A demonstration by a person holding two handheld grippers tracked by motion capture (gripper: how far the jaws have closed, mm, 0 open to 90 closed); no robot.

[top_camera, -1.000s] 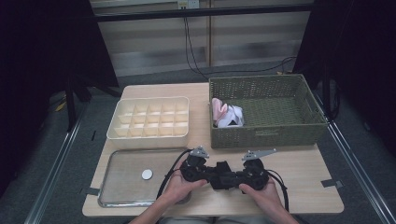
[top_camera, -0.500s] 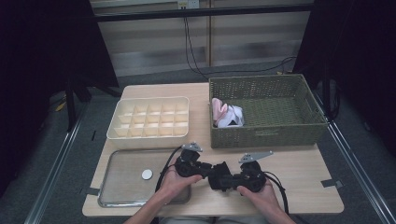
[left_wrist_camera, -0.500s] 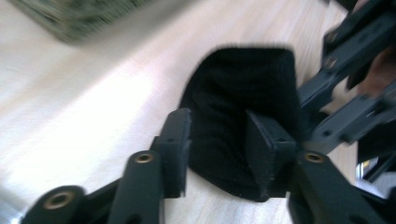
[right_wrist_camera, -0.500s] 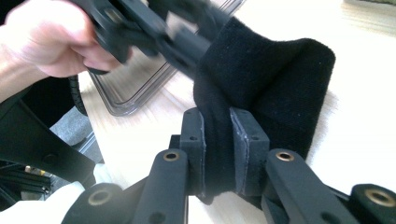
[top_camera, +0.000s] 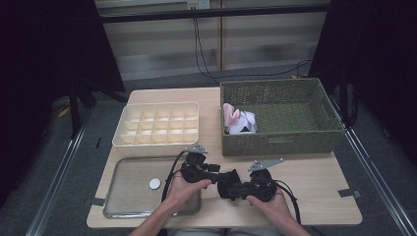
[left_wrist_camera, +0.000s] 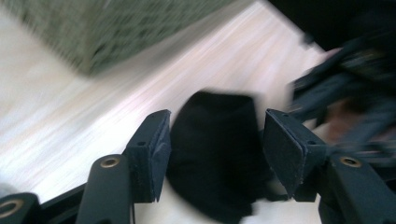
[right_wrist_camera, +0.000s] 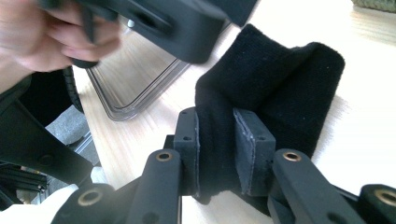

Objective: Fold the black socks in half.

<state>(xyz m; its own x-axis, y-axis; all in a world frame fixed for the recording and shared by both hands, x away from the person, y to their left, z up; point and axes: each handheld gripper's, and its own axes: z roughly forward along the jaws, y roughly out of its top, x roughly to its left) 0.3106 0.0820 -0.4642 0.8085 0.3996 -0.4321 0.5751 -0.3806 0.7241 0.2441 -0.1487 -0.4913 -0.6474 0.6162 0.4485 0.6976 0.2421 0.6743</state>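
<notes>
black cloth (right_wrist_camera: 275, 84) sits pinched in the right gripper (right_wrist_camera: 219, 149) low over the wooden table (top_camera: 314, 196), while the left gripper (left_wrist_camera: 212, 140), jaws just opening, stands spread around its other end.

Two handheld black grippers, bare forearms and hands at the table's near edge.

Left gripper (top_camera: 212, 173) and right gripper (top_camera: 231, 186) both matte black, blocky, built from angular moulded parts — each topped with a grey three-cornered plate on a short mount. Black cables (top_camera: 172, 176) trailing back in loops from the bodies. Seen up close in the gripper views: flat rectangular jaw pads (right_wrist_camera: 250, 149) with a rough, slightly worn dark face, small round holes in their sides, carried on rounded black links pinned with brass-coloured rivets (right_wrist_camera: 164, 156) — same brass eyelets on the left gripper's links (left_wrist_camera: 109, 162). No sleeves at the wrists; forearms bare.
</notes>
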